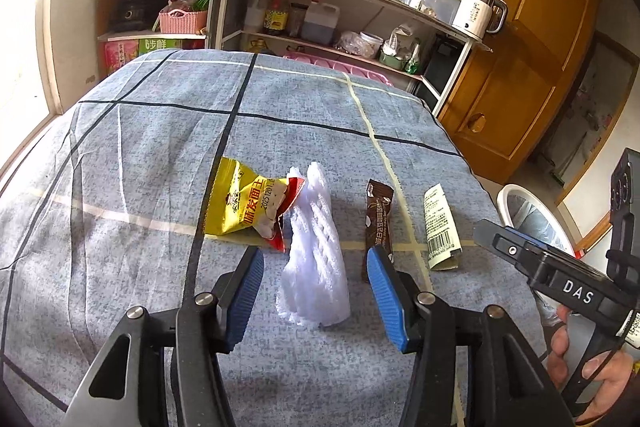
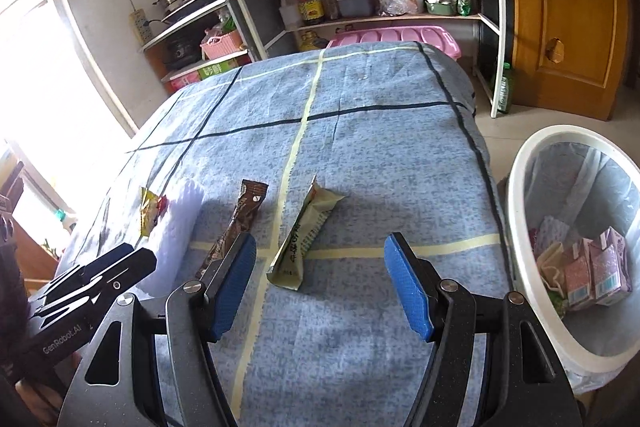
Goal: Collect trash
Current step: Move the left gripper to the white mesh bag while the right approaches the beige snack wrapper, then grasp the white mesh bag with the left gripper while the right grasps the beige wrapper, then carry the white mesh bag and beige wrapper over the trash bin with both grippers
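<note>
Claws both spread wide — left claw (image 1: 316, 269) straddling foam net (image 1: 314, 263), right claw (image 2: 320, 259) near wrapper (image 2: 305, 241), bin (image 2: 520, 187) beside table edge.

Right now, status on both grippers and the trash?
Left gripper open, foam net between its fingers, not gripped. Right gripper open, empty, over the pale wrapper. Yellow packet and brown sachet on the cloth. Bin unobstructed.

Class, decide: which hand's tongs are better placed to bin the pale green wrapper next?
Right. The right tongs are open with the pale green wrapper just ahead between them, and the trash bin stands on that side.
</note>
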Action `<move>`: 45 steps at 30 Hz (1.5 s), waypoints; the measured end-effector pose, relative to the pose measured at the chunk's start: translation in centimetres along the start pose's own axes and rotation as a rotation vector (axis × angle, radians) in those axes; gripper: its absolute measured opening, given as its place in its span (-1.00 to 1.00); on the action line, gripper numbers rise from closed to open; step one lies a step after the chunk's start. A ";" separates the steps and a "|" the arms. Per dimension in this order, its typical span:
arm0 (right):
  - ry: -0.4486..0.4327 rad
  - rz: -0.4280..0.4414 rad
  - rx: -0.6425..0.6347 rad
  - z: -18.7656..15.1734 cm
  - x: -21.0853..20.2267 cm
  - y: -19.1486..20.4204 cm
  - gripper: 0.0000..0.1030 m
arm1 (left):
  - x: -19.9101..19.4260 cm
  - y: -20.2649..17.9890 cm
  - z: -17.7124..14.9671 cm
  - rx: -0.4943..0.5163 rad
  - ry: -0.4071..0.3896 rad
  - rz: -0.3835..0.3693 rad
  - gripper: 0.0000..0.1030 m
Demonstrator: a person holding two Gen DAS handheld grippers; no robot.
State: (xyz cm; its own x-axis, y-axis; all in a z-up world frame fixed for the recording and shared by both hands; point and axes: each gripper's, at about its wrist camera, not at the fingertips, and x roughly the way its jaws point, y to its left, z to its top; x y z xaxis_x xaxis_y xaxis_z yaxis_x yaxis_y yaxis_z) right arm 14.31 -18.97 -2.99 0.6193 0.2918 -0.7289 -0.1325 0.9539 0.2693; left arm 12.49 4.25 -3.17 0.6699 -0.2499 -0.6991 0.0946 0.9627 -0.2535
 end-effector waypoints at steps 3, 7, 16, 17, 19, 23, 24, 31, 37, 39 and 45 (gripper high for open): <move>0.017 -0.001 -0.003 0.1 1.1 0.5 0.31 | 0.7 0.3 0.1 -0.003 0.013 0.003 0.04; 0.028 -0.006 0.002 0.6 1.9 0.6 0.31 | 1.6 0.7 0.2 -0.021 0.027 -0.008 0.04; 0.053 -0.015 0.028 0.8 3.2 0.5 0.28 | 3.0 0.7 0.6 -0.023 0.038 -0.012 0.04; 0.054 -0.018 0.026 0.7 3.3 0.6 0.20 | 3.1 0.8 0.6 -0.026 0.045 -0.012 0.04; 0.048 -0.038 0.014 0.6 3.3 0.8 0.12 | 3.3 0.8 0.6 -0.029 0.051 -0.022 0.04; 0.049 -0.036 0.009 0.5 3.4 0.8 -0.05 | 3.4 0.7 0.6 -0.026 0.050 -0.022 0.03; 0.048 -0.037 0.009 0.5 3.4 0.8 -0.10 | 3.5 0.7 0.6 -0.028 0.051 -0.021 0.01; 0.048 -0.015 0.009 0.3 3.2 0.8 -0.59 | 3.4 0.6 0.5 -0.032 0.054 -0.034 -0.38; 0.043 -0.007 0.000 0.1 3.1 1.1 -0.72 | 3.1 0.4 0.5 -0.024 0.044 -0.025 -0.47; 0.042 -0.006 -0.004 -0.1 2.9 1.2 -0.73 | 3.0 0.4 0.5 -0.025 0.041 -0.023 -0.47; 0.026 -0.008 -0.011 -0.3 2.4 1.1 -0.76 | 2.6 0.4 0.4 -0.025 0.033 -0.023 -0.48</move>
State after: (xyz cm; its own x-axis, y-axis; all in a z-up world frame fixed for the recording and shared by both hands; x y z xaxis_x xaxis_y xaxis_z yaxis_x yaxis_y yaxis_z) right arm 15.44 -17.15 -4.61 0.5998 0.2857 -0.7474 -0.1361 0.9569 0.2566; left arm 14.60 4.06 -4.82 0.6434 -0.2760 -0.7141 0.0916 0.9538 -0.2861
